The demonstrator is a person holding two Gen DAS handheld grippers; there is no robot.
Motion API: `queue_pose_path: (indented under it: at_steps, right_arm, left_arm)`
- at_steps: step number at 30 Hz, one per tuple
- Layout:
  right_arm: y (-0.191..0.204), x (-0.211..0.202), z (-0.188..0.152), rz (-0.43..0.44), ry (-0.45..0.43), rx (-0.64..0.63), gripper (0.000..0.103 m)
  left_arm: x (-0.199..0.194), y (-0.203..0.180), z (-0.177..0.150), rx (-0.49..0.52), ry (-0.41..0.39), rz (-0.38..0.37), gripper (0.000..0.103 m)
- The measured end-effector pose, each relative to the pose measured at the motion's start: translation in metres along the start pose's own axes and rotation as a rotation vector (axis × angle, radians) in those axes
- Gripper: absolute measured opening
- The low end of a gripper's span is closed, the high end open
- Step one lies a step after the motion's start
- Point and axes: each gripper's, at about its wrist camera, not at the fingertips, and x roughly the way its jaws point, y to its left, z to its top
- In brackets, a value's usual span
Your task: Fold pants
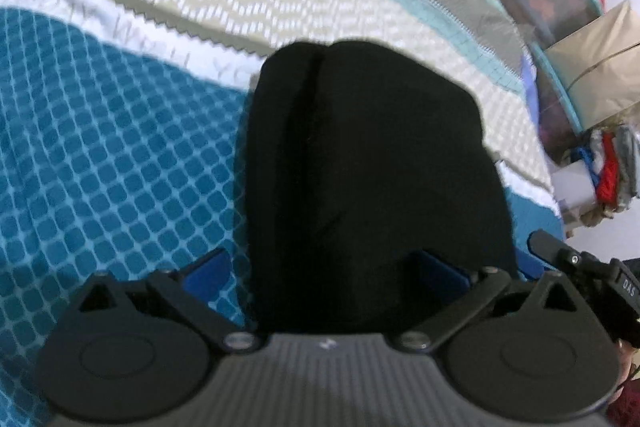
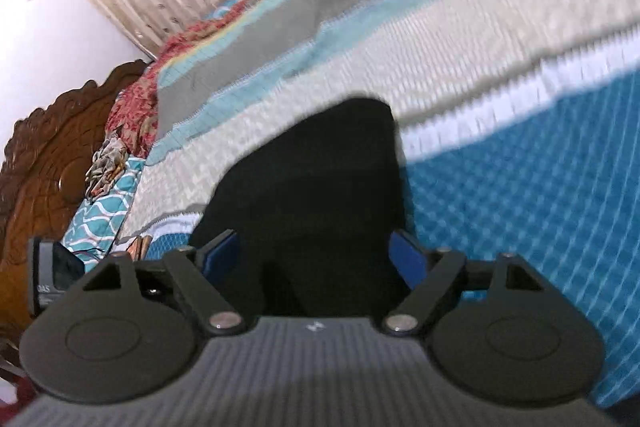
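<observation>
Black pants [image 1: 360, 179] are lying folded on the patterned bedspread [image 1: 112, 163], sitting between the spread fingers of both the left gripper [image 1: 324, 267] and right gripper [image 2: 316, 255], which should be lifting clear without snagging cloth.

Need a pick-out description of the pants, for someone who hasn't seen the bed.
Start at the bedspread, banded in teal grid, white and beige zigzag. The pants lie across the teal-to-beige border, folded into a compact bundle. They are the only plain black thing on the patterned cover.
</observation>
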Motion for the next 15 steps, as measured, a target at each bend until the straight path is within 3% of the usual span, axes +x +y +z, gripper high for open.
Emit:
queue_pose_path:
  at_steps: [4, 8, 15]
  right_arm:
    - [-0.014, 0.015, -0.012, -0.016, 0.079, 0.076, 0.090]
    - [-0.028, 0.013, -0.016, 0.026, 0.092, 0.199, 0.094]
    - [-0.030, 0.004, -0.017, 0.045, 0.087, 0.216, 0.096]
  left_arm:
    - [0.002, -0.002, -0.003, 0.016, -0.004, 0.012, 0.103]
    - [0.002, 0.000, -0.004, 0.013, -0.007, 0.004, 0.103]
    - [-0.003, 0.002, -0.008, 0.008, -0.017, -0.005, 0.103]
